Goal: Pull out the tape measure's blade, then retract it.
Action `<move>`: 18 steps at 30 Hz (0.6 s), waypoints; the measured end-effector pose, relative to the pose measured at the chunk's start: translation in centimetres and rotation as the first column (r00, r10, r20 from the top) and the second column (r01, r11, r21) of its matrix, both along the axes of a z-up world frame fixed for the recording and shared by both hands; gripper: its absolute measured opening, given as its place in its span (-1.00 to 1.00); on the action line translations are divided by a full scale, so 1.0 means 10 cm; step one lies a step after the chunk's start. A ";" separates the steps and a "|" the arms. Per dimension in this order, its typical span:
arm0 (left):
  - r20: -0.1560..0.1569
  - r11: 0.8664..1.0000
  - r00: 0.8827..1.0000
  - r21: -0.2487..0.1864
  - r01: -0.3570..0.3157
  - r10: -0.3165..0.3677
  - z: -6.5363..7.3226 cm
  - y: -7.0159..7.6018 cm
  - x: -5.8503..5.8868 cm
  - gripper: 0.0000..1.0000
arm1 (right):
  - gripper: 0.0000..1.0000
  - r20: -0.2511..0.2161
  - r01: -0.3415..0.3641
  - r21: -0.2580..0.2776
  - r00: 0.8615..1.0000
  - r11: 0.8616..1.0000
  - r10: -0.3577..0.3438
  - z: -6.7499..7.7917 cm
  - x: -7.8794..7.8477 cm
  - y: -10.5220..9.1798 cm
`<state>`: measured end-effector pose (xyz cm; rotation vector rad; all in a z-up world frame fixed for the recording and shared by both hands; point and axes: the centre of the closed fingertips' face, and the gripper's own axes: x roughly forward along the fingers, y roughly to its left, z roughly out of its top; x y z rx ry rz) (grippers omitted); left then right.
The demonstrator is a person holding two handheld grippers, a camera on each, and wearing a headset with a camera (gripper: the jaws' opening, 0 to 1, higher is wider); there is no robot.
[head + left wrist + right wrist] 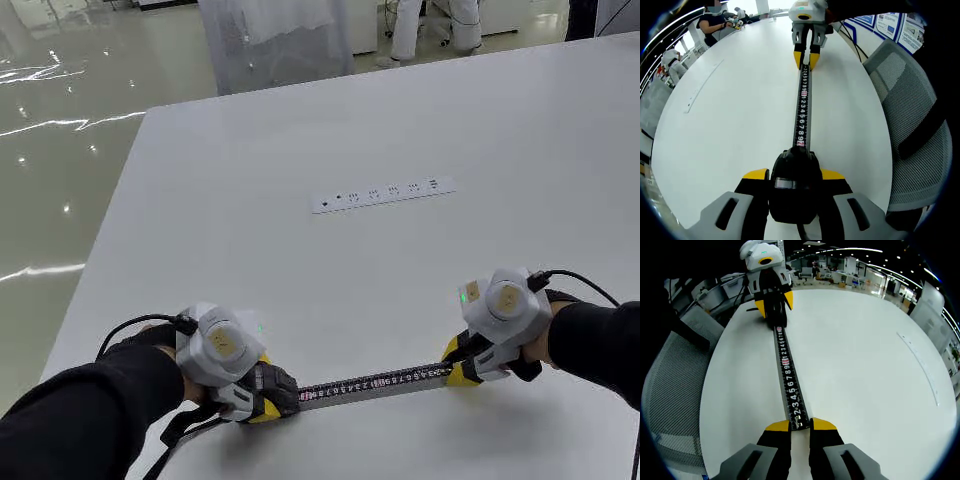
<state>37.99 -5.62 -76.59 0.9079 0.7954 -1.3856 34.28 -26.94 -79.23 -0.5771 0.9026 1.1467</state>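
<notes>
1. The tape measure's black case (277, 388) sits on the white table (300, 130) near the person's edge, at the lower left of the head view.
2. The left gripper (268, 400) clamps the case from both sides. In the left gripper view its yellow-tipped jaws press against the case's flanks, and the case's body fills the gap between them.
3. The blade (370, 382) is out of the case and runs straight to the right, low over the table; whether it touches the surface I cannot tell. Its face is dark with white numerals and a few red marks.
4. The right gripper (457, 368) pinches the blade's free end. In the right gripper view the two jaws stand close together, with the blade's tip caught between the yellow tips.
5. The two grippers face each other along the blade, well apart, and each one shows at the far end of the blade in the other's view.
6. A white power strip (383, 194) lies farther out on the table, well apart from the blade and roughly parallel to it.
7. A grey mesh chair (910, 100) stands just beside the table's near edge in the gripper views.
8. Dark sleeves reach in from both lower corners of the head view, and a black cable leaves each gripper.
</notes>
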 end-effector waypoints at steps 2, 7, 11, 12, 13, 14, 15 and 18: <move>0.000 1.000 1.000 0.000 0.000 0.000 0.00 0.00 0.00 -0.37 | -0.84 0.000 0.000 -0.001 1.000 1.000 0.000 0.00 0.00 -0.02; 0.002 1.000 1.000 0.001 -0.001 0.001 -0.01 0.00 0.01 -0.37 | -0.84 -0.002 0.003 -0.003 1.000 1.000 -0.003 0.00 0.00 -0.05; 0.002 1.000 1.000 0.002 -0.002 0.002 0.00 0.00 0.00 -0.37 | -0.84 -0.002 0.006 -0.003 1.000 1.000 -0.006 0.00 0.00 -0.07; 0.002 1.000 1.000 0.002 -0.003 0.003 0.00 0.00 0.00 -0.37 | -0.84 -0.003 0.007 -0.002 1.000 1.000 -0.007 -0.01 0.00 -0.08; 0.002 1.000 1.000 0.001 -0.003 0.003 0.00 0.00 0.00 -0.37 | -0.84 -0.003 0.007 -0.003 1.000 1.000 -0.007 -0.01 0.00 -0.09; 0.002 1.000 1.000 0.001 -0.003 0.003 0.00 0.00 0.01 -0.37 | -0.84 -0.003 0.007 -0.003 1.000 1.000 -0.007 -0.01 0.00 -0.09; 0.003 1.000 1.000 0.001 -0.004 0.004 0.00 0.00 0.01 -0.37 | -0.84 -0.004 0.007 -0.003 1.000 1.000 -0.007 -0.01 0.00 -0.09; 0.003 1.000 1.000 0.001 -0.005 0.005 0.00 0.00 0.01 -0.37 | -0.84 -0.006 0.007 -0.006 1.000 1.000 -0.007 -0.01 0.00 -0.12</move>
